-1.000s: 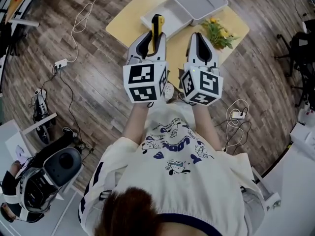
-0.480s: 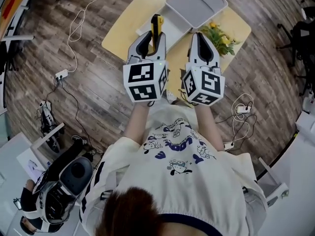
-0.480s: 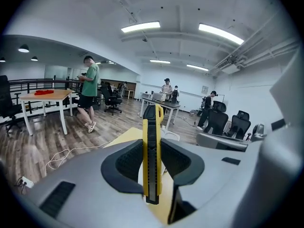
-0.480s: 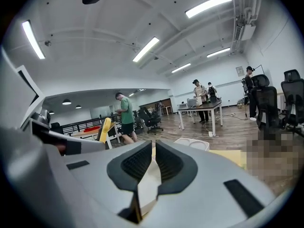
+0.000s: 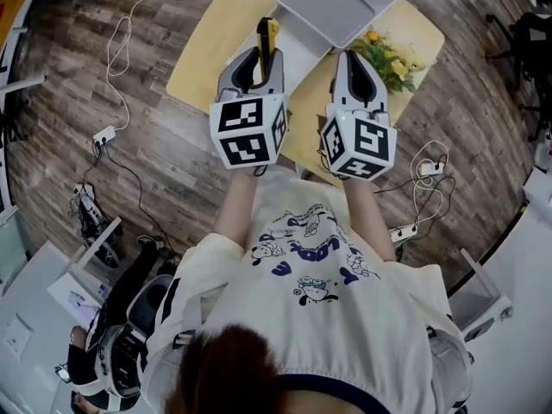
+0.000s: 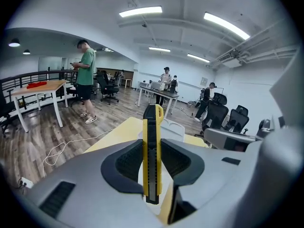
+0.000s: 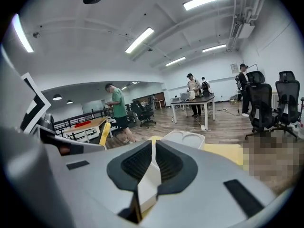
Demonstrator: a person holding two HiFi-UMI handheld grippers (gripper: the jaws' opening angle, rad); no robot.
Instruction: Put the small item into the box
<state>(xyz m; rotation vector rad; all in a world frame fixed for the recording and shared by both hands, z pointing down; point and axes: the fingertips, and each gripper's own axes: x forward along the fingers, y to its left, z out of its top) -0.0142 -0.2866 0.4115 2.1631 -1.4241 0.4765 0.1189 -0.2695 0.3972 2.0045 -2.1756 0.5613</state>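
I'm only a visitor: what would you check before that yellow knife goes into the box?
1. Utility knife clamped between the left gripper's jaws: ok.
2. Its blade retracted: cannot tell.
3. Box open, lid back: ok.
4. Inside of box free: cannot tell, the grippers cover it.
5. Right gripper empty, jaws together: ok.
6. Flowers beside the box, likely off the path: ok.
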